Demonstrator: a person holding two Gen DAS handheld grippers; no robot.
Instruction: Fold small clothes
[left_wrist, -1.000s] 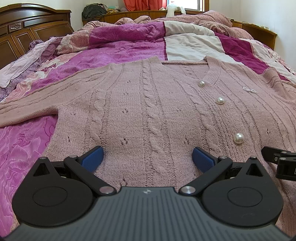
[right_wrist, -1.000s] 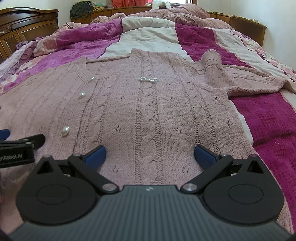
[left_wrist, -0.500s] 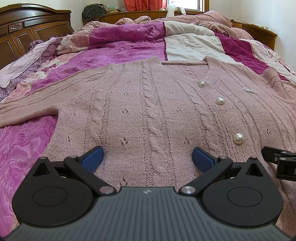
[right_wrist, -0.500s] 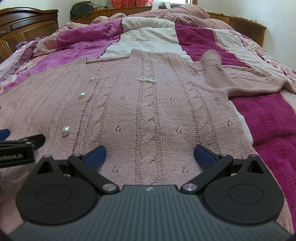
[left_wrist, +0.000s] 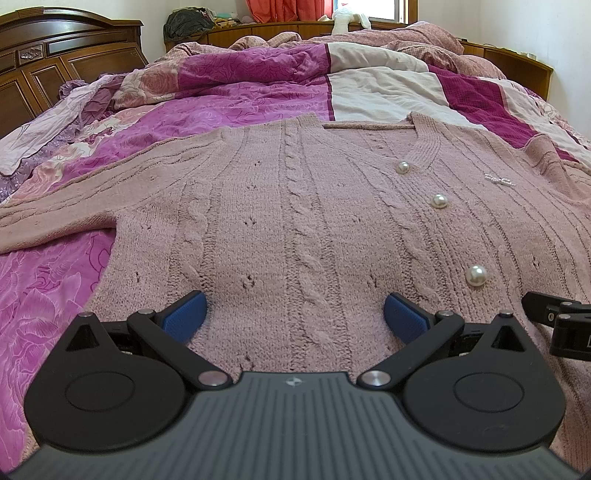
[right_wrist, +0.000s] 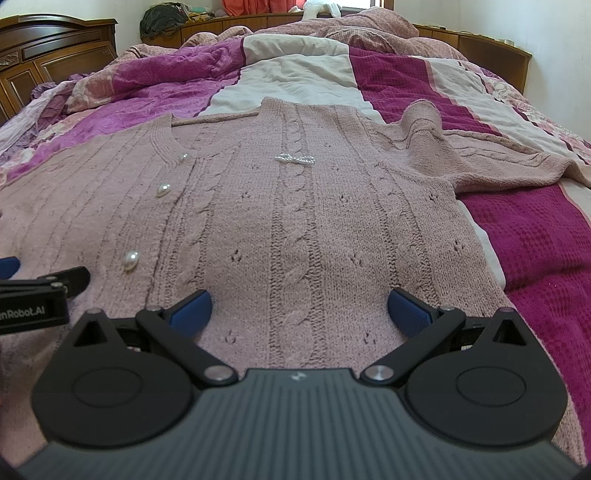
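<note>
Left wrist view: left gripper spread wide, blue fingers resting low on the hem end of a pink cable-knit cardigan, nothing held between them. The cardigan lies flat, front up, on the bed, running ahead of the fingers to its V-neck. Three pearl buttons run in a line ahead and right of the right finger. One sleeve stretches out left, ahead of the left finger, over the magenta floral quilt. Part of the other gripper's black frame shows just beyond the right finger.

Right wrist view: right gripper also fully spread, fingers low on the same cardigan near the hem, gripping nothing. A small beaded bow sits straight ahead between the fingers, near the chest. Pearl buttons lie ahead and left of the left finger. The other sleeve lies rumpled ahead and right of the right finger, on a dark magenta waffle blanket. Dark wooden headboard far left.
</note>
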